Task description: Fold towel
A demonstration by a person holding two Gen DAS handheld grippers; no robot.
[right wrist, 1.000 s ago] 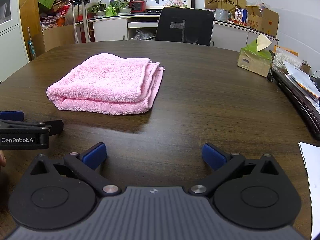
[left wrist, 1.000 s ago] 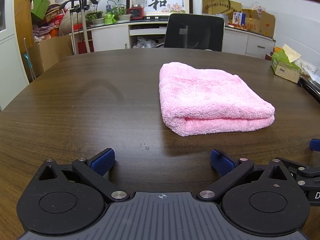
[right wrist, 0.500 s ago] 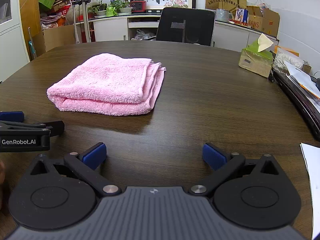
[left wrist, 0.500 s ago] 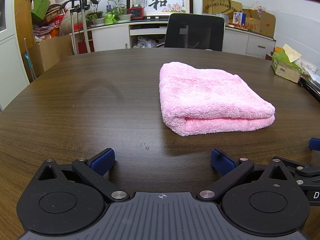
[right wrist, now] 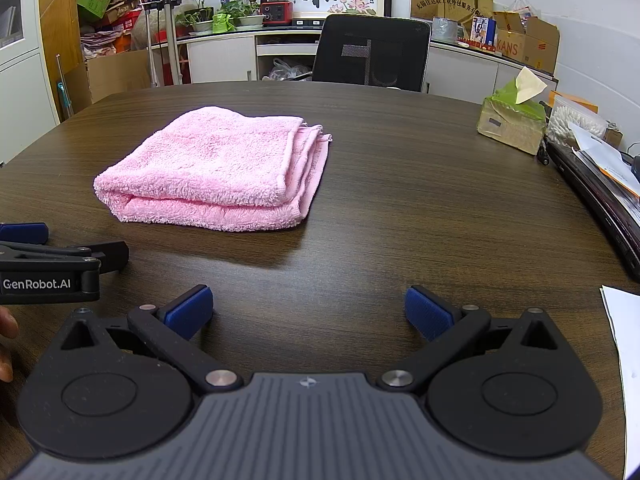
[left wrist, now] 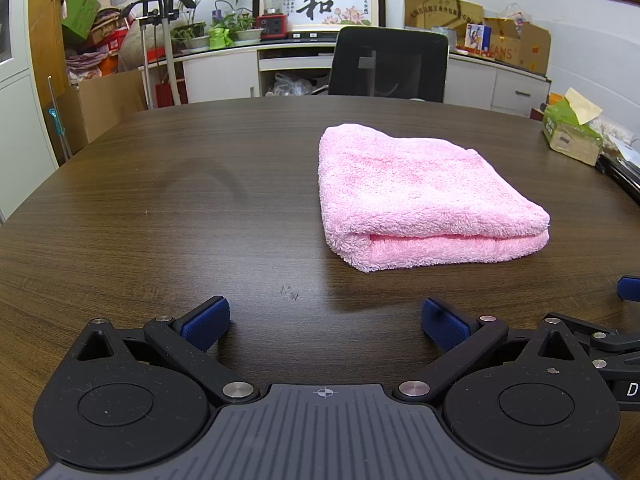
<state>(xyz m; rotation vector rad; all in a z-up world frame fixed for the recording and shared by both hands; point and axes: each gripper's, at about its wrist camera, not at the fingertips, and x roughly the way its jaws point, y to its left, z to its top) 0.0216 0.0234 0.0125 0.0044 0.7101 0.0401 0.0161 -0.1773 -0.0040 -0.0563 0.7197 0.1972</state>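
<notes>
A pink towel (left wrist: 420, 196) lies folded into a thick rectangle on the dark wooden table (left wrist: 160, 200). It also shows in the right wrist view (right wrist: 224, 176), with its layered hems to the right. My left gripper (left wrist: 325, 322) is open and empty, low over the table, well short of the towel and to its left. My right gripper (right wrist: 308, 312) is open and empty, short of the towel and to its right. The left gripper's body (right wrist: 52, 268) shows at the left edge of the right wrist view.
A tissue box (right wrist: 512, 124) and papers with a dark tray (right wrist: 600, 184) lie along the table's right side. A white sheet (right wrist: 624, 344) lies at the near right. A black office chair (left wrist: 388, 64) stands behind the table's far edge, with cabinets beyond.
Both grippers have drawn back very slightly from the towel. The towel has not moved and both grippers stay open.
</notes>
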